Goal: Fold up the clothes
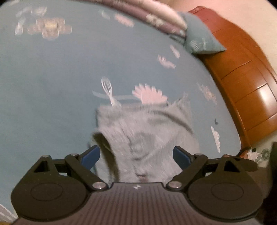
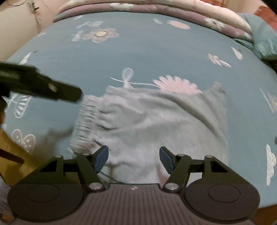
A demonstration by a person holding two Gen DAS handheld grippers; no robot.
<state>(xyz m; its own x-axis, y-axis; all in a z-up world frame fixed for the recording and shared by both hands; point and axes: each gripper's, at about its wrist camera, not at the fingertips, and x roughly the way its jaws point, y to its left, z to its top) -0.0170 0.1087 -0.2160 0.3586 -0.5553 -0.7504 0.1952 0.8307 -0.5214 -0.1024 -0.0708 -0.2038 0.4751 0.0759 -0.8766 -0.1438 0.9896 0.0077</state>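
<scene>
On the bed (image 2: pixel 155 57), grey garment (image 2: pixel 155 124) — both tongs (image 1: pixel 136 156) (image 2: pixel 134 158) agape

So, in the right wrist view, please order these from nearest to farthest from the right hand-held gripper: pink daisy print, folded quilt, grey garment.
1. Grey garment, right before the right hand-held gripper.
2. Pink daisy print, just beyond the garment.
3. Folded quilt, along the bed's far edge.
</scene>
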